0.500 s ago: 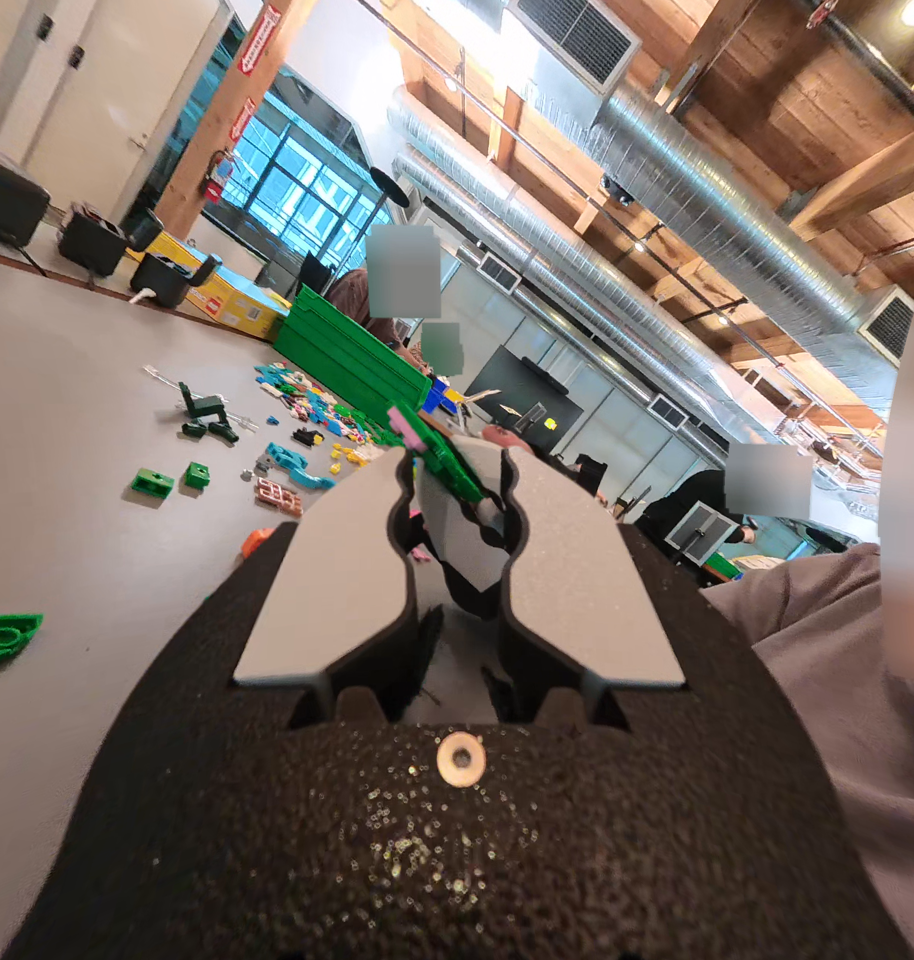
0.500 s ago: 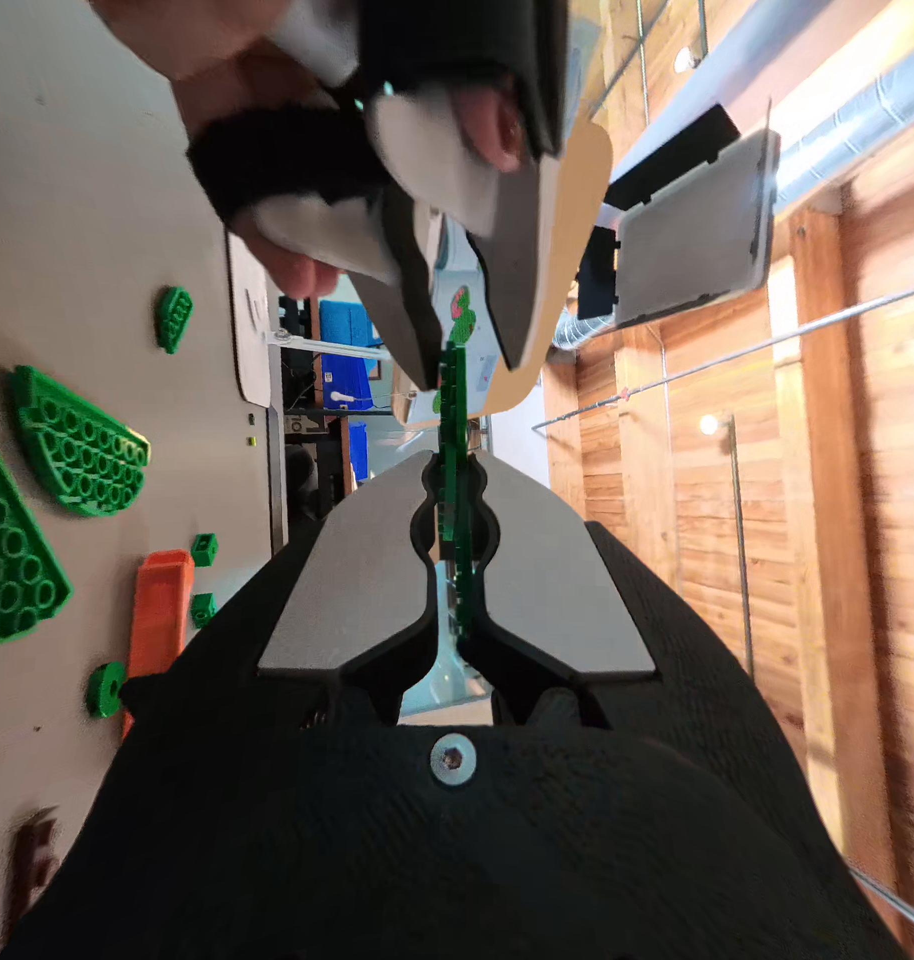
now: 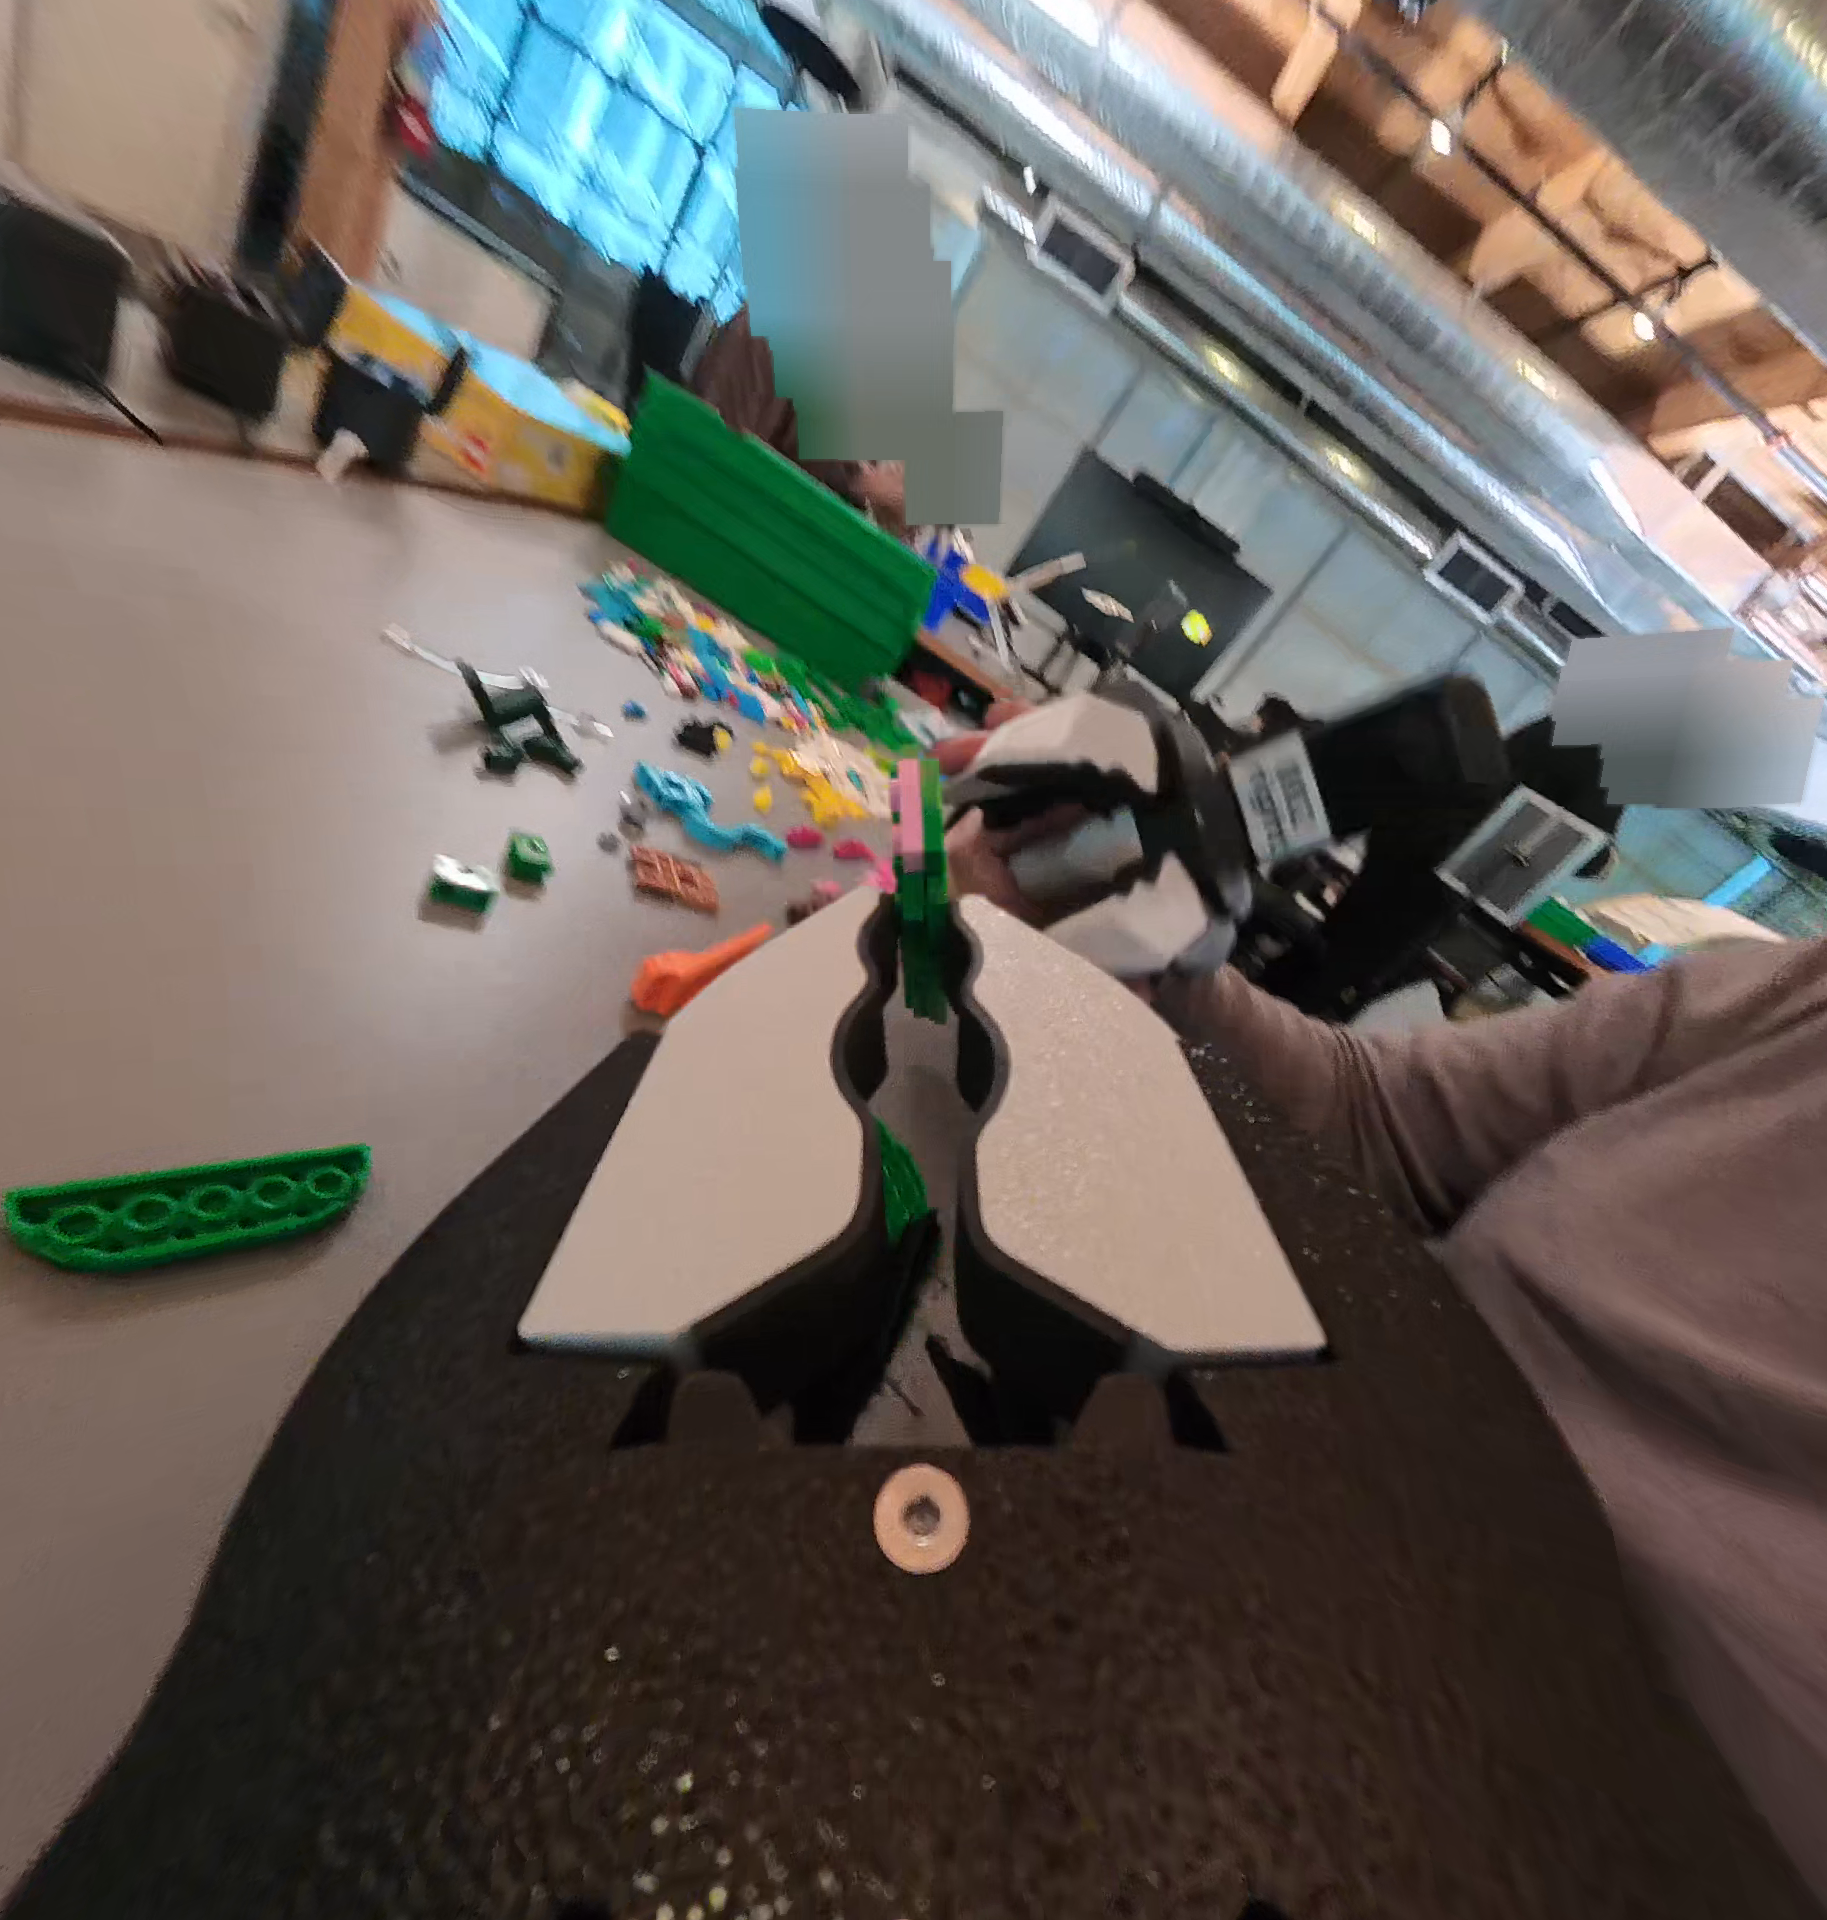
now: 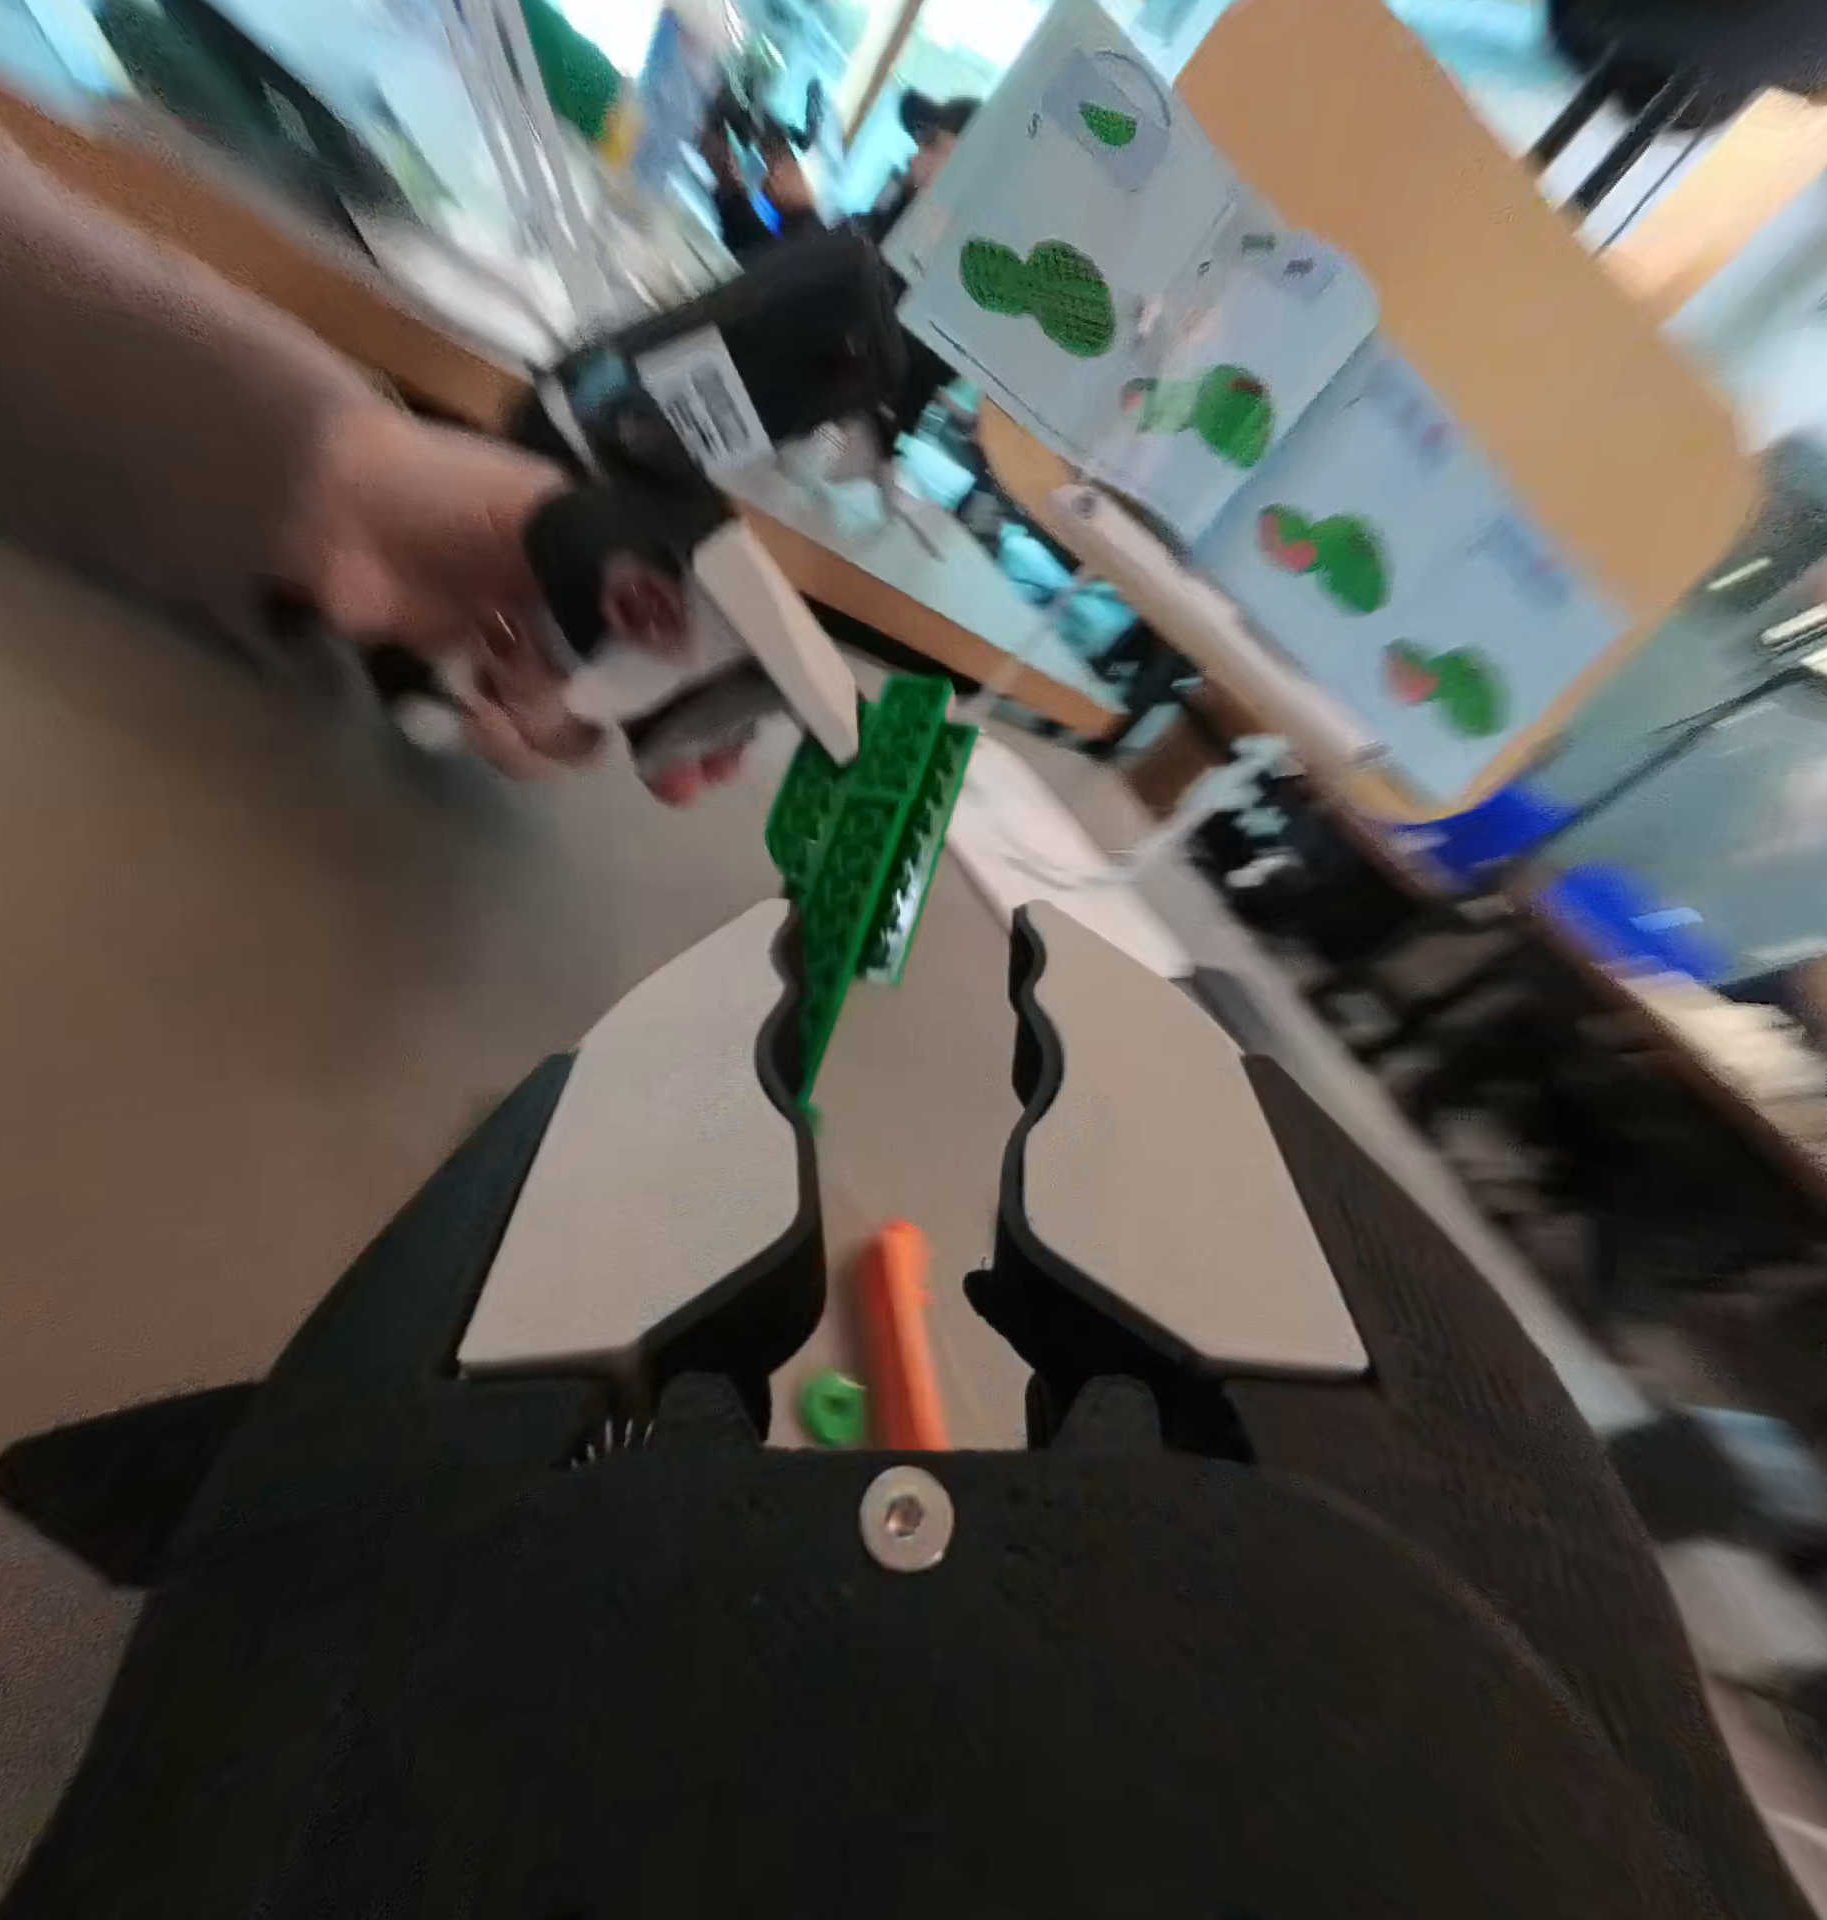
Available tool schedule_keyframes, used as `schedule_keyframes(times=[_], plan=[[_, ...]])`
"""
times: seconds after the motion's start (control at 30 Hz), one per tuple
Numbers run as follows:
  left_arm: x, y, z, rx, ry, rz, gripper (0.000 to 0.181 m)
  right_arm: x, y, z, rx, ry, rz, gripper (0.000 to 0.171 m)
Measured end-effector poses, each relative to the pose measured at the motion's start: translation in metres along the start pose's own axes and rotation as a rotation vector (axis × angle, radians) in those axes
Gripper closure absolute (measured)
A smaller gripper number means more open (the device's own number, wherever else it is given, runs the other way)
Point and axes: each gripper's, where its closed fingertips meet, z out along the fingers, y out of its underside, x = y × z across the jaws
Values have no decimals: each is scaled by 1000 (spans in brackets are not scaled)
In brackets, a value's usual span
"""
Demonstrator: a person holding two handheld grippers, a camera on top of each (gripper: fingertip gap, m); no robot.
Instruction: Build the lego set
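1. Left wrist view: labels on the yellow box and on the other tool's black body too blurred to make out.
2. Same view: left tool clenched on the green plate assembly, held edge-on between the tips, pink bricks at its far end.
3. Beyond it: right tool just beside the assembly, apart from it, fingers spread.
4. On the tabletop: curved green plate at left, orange piece near the tool, loose coloured bricks before a stack of green baseplates.
5. Right wrist view: instruction booklet propped up, green build drawings on its pages, print blurred.
6. Same view: right tool released, wide gap between fingers; assembly against its left finger, gripped farther up by the left tool.
7. Below the gap: orange piece and a small round green piece on the tabletop.
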Motion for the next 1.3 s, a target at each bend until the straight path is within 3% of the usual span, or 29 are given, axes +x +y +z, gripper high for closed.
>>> schedule_keyframes(times=[0.1, 0.33, 0.43, 0.53, 0.6, 0.7, 0.87, 0.9, 0.97, 1.07, 1.2, 1.3], plan=[[7, 20, 5, -133, 55, -41, 173, -16, -10, 0, 38, -207, 329, 146], [23, 47, 13, -281, 153, -68, 173, -37, 7, 5, -128, -394, 647, 147], [23, 49, 13, -290, 156, -58, 173, -48, 13, 5, -174, -474, 746, 159], [17, 40, 15, -213, 115, -78, 173, -39, 14, 9, -152, -431, 846, 161], [11, 32, 15, -152, 87, -116, 156, -31, 13, 11, -104, -404, 928, 163], [14, 31, 17, -141, 111, -148, 151, -22, 11, 12, -34, -382, 1018, 163], [18, 33, 20, -140, 122, -121, 156, -28, 7, 14, -14, -417, 1040, 163], [19, 34, 21, -142, 122, -116, 168, -29, 6, 15, -11, -419, 1038, 163], [20, 33, 19, -150, 120, -96, 173, -30, 2, 15, 15, -433, 1028, 163], [11, 33, 9, -237, 40, -83, 173, -25, 6, 17, 23, -347, 922, 160], [-22, 24, -25, -271, -82, -248, 173, -12, 34, 22, -132, -216, 745, 156], [-55, 16, -53, -239, -202, -292, 173, -13, 50, 40, -290, -223, 685, 138]])
